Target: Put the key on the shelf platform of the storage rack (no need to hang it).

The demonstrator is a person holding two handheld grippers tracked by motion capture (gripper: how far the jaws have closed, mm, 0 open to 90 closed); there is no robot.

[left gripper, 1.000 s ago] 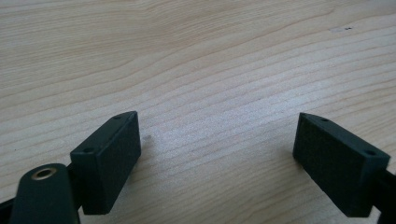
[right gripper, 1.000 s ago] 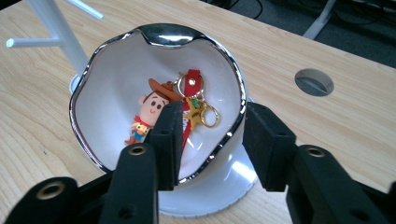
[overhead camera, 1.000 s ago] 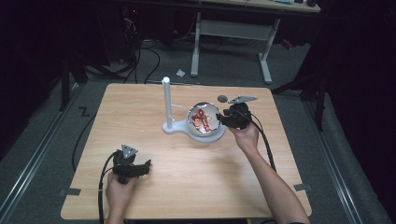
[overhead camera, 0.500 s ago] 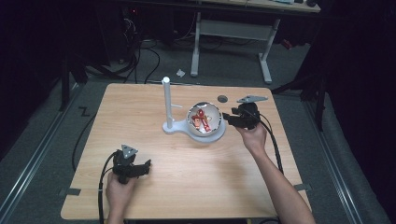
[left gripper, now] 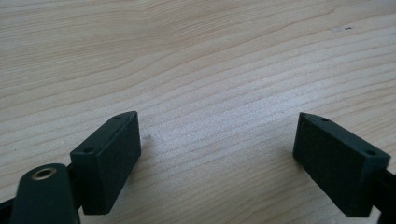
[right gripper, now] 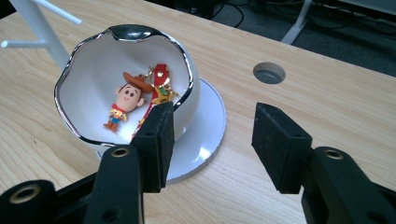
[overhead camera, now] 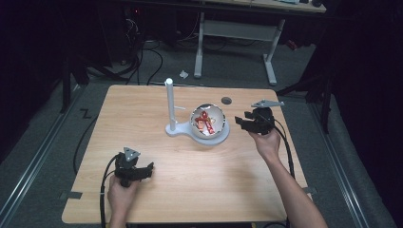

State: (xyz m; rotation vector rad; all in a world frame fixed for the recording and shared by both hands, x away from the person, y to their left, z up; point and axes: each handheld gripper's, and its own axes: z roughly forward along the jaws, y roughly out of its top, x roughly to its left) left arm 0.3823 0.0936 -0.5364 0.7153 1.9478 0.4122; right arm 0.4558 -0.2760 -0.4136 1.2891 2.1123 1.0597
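1. Overhead, the high view has a pale wooden table [overhead camera: 157, 199] with a white stand: a round flat base [overhead camera: 216, 139], a slim upright post [overhead camera: 169, 102] and a glossy, wavy-rimmed bowl [overhead camera: 216, 114]. The charm [overhead camera: 205, 121], red and small, lies in the bowl. The right gripper [overhead camera: 243, 122] sits just right of the bowl, jaws pointing at it, having just been opening with nothing between them. The left gripper [overhead camera: 148, 169] rests well apart near the front edge, jaws apart and empty. A round hole [overhead camera: 226, 100] lies behind the bowl.

2. Next, the left gripper view: two matte black blocky jaws stand wide over bare wood grain [left gripper: 210, 70], gripping nothing.

3. Lastly, the right gripper view: the bowl [right gripper: 84, 84], white inside with a chrome rim, tilts open toward the camera. A cowboy figure [right gripper: 125, 99] lies inside, hat up-right, feet down-left; its red strap [right gripper: 156, 88] runs alongside. The nearer jaw partly hides the strap's lower end. Both jaws stand open, empty.
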